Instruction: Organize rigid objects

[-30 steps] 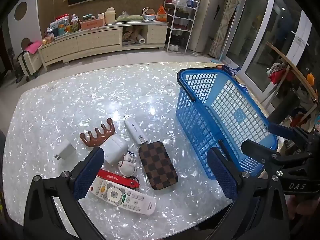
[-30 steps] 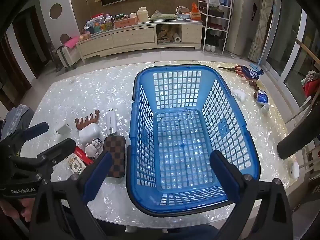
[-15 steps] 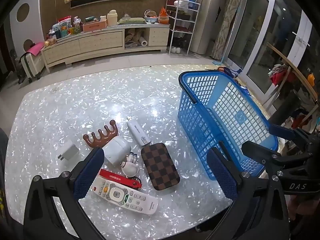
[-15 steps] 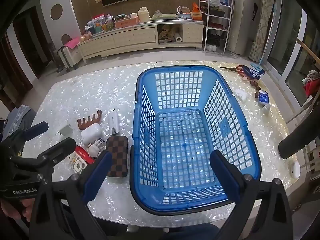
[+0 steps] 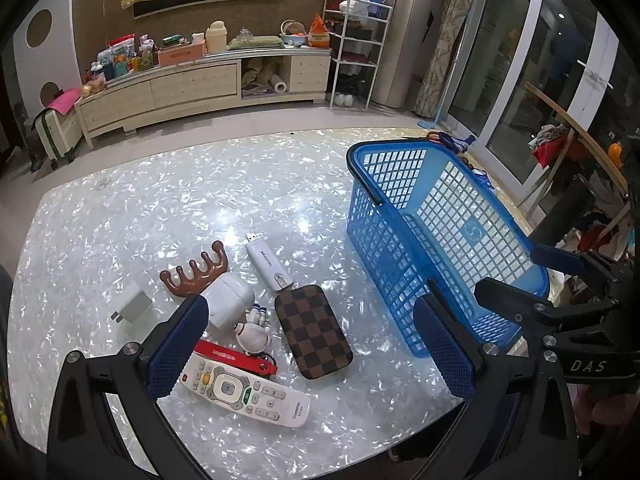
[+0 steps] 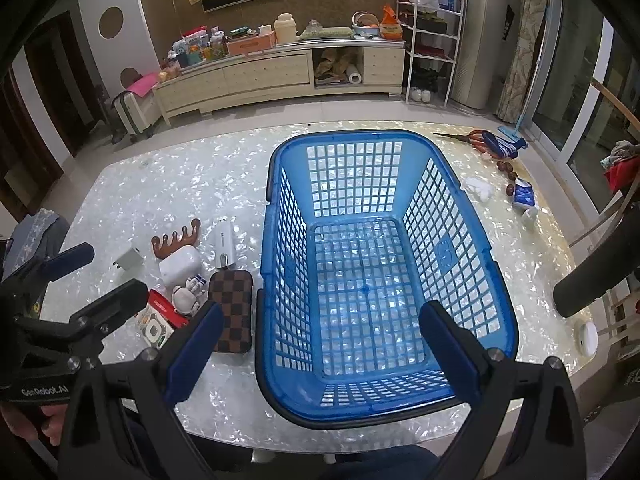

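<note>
Blue basket (image 6: 384, 264) empty beneath spread right gripper (image 6: 324, 344); left gripper (image 5: 316, 344) spread above remote (image 5: 244, 392).

Open basket (image 6: 440, 252), nothing inside. Bare table (image 5: 168, 200) toward far left corner. Clutter (image 5: 256, 320) crowds near edge beside basket.

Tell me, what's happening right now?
Both claws open, empty: left claw, right claw. Blue basket empty. Remote, checkered case on table. Nothing blocking.

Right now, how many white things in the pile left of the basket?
5: plug, round case, USB stick, toy figure, remote nearest. Others may hide behind the left gripper.
</note>
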Action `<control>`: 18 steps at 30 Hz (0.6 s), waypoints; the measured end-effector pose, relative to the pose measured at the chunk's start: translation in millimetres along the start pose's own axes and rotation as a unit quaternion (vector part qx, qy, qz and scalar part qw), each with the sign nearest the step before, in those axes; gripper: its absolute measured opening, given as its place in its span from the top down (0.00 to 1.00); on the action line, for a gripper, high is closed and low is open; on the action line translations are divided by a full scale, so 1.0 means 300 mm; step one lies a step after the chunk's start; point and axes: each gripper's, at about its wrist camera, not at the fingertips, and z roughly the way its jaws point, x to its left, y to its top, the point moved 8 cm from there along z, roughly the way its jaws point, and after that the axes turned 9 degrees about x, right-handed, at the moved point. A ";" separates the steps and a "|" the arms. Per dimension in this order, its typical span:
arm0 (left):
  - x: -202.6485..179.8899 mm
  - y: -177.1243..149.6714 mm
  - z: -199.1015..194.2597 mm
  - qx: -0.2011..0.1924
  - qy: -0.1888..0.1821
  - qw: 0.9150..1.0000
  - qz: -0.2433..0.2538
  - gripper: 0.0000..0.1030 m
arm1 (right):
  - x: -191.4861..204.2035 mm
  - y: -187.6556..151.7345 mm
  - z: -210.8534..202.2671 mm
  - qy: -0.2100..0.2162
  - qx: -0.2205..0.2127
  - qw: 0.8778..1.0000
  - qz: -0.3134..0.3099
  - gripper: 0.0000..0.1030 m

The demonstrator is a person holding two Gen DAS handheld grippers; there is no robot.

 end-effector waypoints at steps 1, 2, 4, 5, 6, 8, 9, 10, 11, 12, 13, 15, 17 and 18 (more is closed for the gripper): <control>0.000 -0.001 0.000 0.000 -0.001 1.000 -0.001 0.00 | 0.000 0.001 0.000 0.000 0.001 1.000 0.000 0.04; 0.000 -0.001 0.000 0.000 -0.001 1.000 -0.001 0.00 | -0.001 0.000 0.000 0.000 0.001 1.000 0.000 0.04; 0.000 -0.001 -0.001 -0.001 -0.001 1.000 -0.001 0.00 | 0.000 0.001 0.001 0.000 0.001 1.000 -0.001 0.04; 0.000 0.000 0.001 0.000 -0.001 1.000 -0.002 0.00 | 0.000 -0.001 0.001 0.001 0.000 1.000 0.000 0.04; -0.002 0.001 0.000 0.001 0.000 1.000 -0.001 0.00 | -0.001 0.000 0.002 0.003 0.001 1.000 0.000 0.04; -0.005 0.004 -0.002 -0.002 0.002 1.000 0.001 0.00 | -0.002 -0.001 0.004 0.005 0.002 1.000 0.003 0.04; -0.006 0.004 -0.003 -0.002 0.001 1.000 0.001 0.00 | -0.001 -0.001 0.002 0.005 0.002 1.000 0.003 0.04; -0.006 0.005 -0.003 -0.001 0.000 1.000 0.001 0.00 | 0.000 -0.002 0.000 0.005 0.001 1.000 0.002 0.04; -0.006 0.006 -0.003 -0.001 -0.002 1.000 0.000 0.00 | -0.001 -0.002 -0.002 0.004 0.001 1.000 0.001 0.04; -0.005 0.006 -0.003 -0.001 -0.002 1.000 -0.001 0.00 | -0.001 -0.002 -0.003 0.004 0.001 1.000 0.001 0.04; -0.005 0.006 -0.002 0.000 -0.001 1.000 -0.002 0.00 | -0.004 -0.001 -0.003 0.003 0.001 1.000 0.001 0.04; -0.006 0.006 -0.003 -0.001 0.000 1.000 -0.001 0.00 | -0.005 -0.001 -0.003 0.005 0.001 1.000 0.002 0.04; -0.008 0.006 -0.002 0.000 0.001 1.000 0.001 0.00 | -0.007 -0.003 0.000 0.008 0.003 1.000 0.003 0.04; -0.009 0.005 0.000 0.001 0.003 1.000 0.002 0.00 | -0.008 -0.003 0.000 0.007 0.004 1.000 0.002 0.04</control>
